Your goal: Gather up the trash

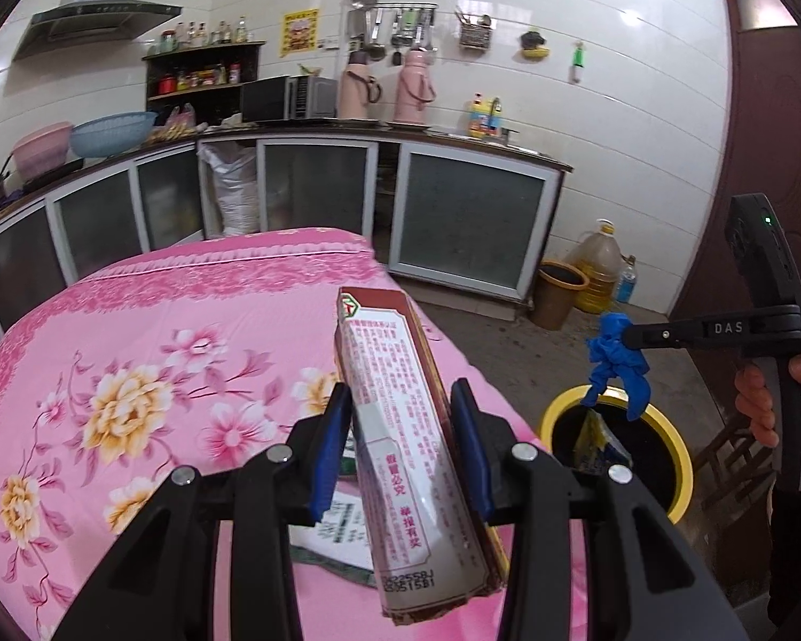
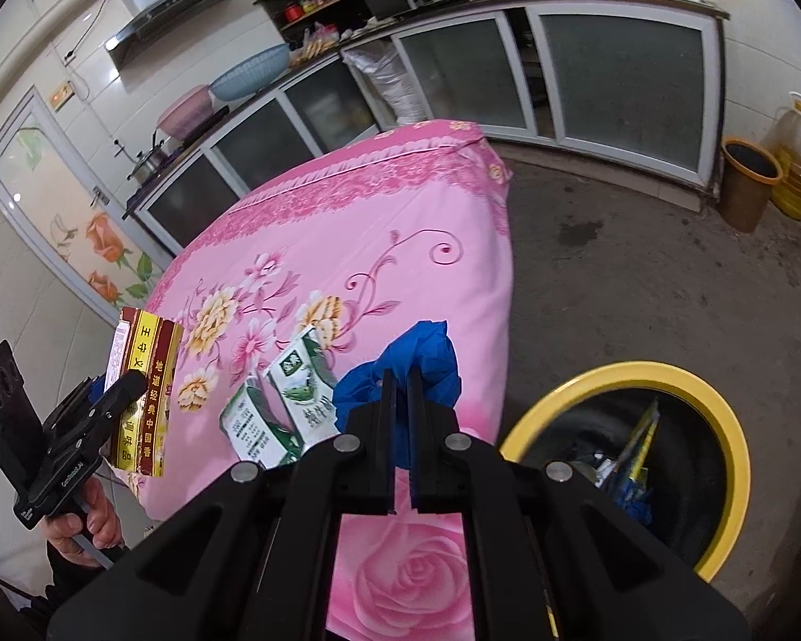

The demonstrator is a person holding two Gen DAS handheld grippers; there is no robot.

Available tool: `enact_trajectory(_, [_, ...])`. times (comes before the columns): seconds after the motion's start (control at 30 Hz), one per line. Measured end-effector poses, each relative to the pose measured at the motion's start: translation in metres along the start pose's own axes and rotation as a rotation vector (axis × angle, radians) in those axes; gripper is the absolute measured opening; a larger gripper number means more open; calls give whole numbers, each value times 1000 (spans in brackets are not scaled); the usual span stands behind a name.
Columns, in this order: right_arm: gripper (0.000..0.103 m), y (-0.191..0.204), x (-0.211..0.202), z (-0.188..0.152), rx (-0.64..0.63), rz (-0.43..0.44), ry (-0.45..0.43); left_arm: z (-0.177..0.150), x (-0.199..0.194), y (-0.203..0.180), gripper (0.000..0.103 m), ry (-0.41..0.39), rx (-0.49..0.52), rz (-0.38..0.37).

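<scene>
In the left wrist view, the left gripper (image 1: 400, 446) fills the lower centre, its 2 blue-padded fingers (image 1: 328, 451) pinching a long red and white box (image 1: 406, 454) that tilts up toward the frame's middle. Below it lies a pink flowered tablecloth (image 1: 133, 331). At the right edge, the right gripper (image 1: 622, 334) holds a crumpled blue glove (image 1: 614, 360) just above a yellow-rimmed bin (image 1: 683, 459) at lower right; wrappers lie inside the bin.

In the right wrist view, the right gripper (image 2: 400, 390) sits at lower centre, its fingers pressed nearly together on the blue glove (image 2: 427, 352). 2 green and white cartons (image 2: 280, 406) lie on the tablecloth (image 2: 400, 278) left of centre. The bin (image 2: 731, 427) is at lower right, and the left gripper (image 2: 115, 390) with the box (image 2: 147, 395) is at the left edge.
</scene>
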State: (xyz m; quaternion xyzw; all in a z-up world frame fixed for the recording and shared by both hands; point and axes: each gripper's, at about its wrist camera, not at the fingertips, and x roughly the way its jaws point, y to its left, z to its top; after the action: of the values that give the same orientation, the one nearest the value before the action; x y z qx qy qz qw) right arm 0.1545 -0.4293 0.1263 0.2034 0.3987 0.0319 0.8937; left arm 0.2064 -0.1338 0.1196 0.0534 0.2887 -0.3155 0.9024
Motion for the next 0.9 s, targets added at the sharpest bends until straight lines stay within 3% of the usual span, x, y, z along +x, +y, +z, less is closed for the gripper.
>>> enact_trajectory(0.47, [3, -65, -52, -30, 90, -88, -85, 14, 34, -96, 36, 16, 128, -142])
enact_trajectory(0.9, [3, -109, -71, -60, 139, -133, -102, 10, 64, -172, 37, 54, 228, -218])
